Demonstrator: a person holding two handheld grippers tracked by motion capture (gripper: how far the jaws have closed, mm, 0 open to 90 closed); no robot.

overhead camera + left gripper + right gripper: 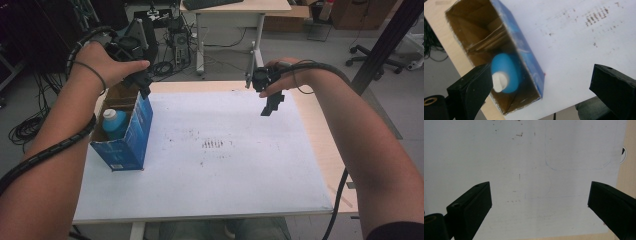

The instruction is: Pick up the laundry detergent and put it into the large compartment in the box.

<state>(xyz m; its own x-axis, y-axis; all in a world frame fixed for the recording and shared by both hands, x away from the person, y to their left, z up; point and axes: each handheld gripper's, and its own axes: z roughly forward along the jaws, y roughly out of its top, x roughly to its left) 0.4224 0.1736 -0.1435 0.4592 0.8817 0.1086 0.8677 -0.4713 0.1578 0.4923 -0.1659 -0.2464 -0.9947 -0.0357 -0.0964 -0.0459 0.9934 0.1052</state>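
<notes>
Blue bottle standing in an open box, with the left gripper poised above it.

The blue bottle [505, 75] with its white cap [498, 82] stands inside the open-topped blue box [131, 131] at the left edge of the white sheet [220, 165]. If the aim is to lift it out, the jaws should come straight down, clear of the cardboard walls, and close on the neck. The left gripper [541, 82] hangs over the box, spread wide, holding nothing; the right gripper [540, 200] hovers over bare sheet, equally wide and empty.
</notes>
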